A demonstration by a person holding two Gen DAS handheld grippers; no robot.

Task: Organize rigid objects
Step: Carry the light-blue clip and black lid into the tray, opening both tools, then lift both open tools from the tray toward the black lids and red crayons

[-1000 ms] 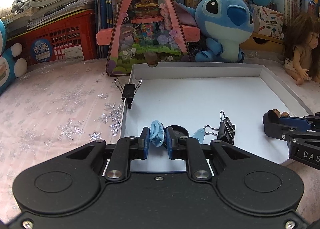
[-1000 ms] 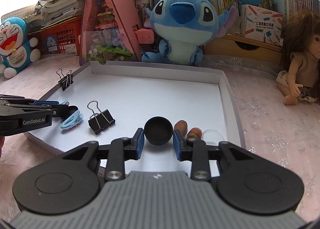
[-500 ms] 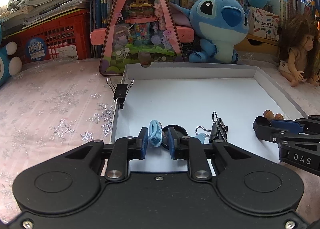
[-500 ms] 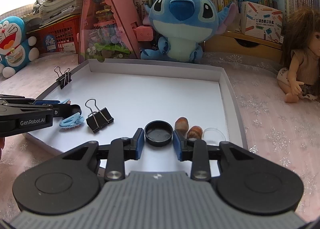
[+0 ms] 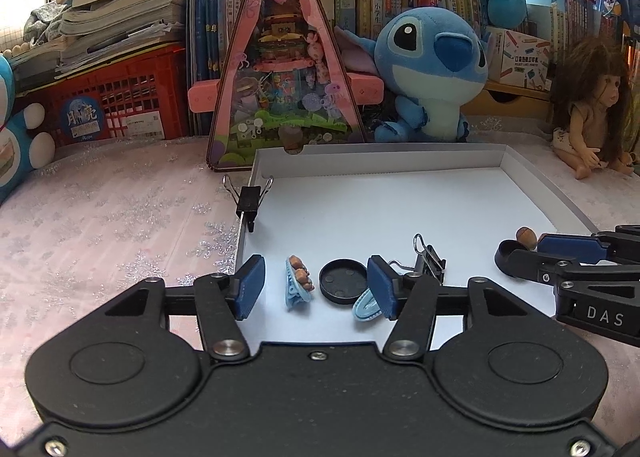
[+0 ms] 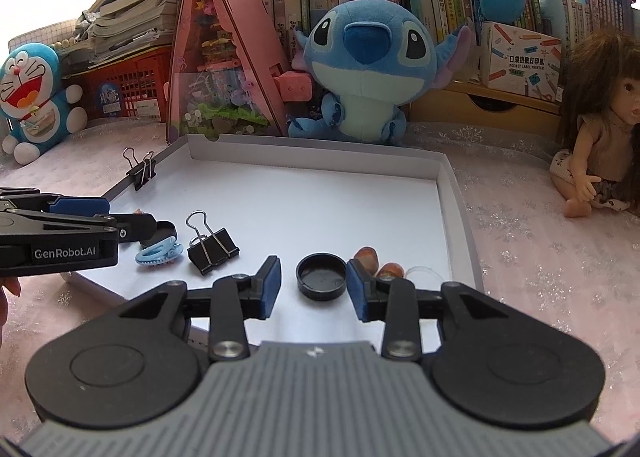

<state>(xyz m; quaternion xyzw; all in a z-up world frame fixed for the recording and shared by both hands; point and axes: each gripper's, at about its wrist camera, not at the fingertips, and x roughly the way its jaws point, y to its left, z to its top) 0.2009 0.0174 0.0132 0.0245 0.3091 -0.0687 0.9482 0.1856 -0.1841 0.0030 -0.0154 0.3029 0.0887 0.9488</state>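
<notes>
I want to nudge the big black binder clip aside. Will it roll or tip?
The binder clip probably won't roll: it lies on a flat side on the white tray. Its wire handles look springy and may snag. The metal body seems stiff, likely sliding on the smooth floor.

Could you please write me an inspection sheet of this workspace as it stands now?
Surface: pink snowflake-patterned cloth under a shallow white cardboard tray.
Job's things: in tray, two light-blue plastic hair clips, two round black caps, black metal binder clip; another binder clip on the tray's rim.
Clutter: brown nuts.
Grippers: left gripper and right gripper opening, fingers touching nothing.
Cables: nothing seen.
Surroundings: blue plush toy, doll, books.
</notes>
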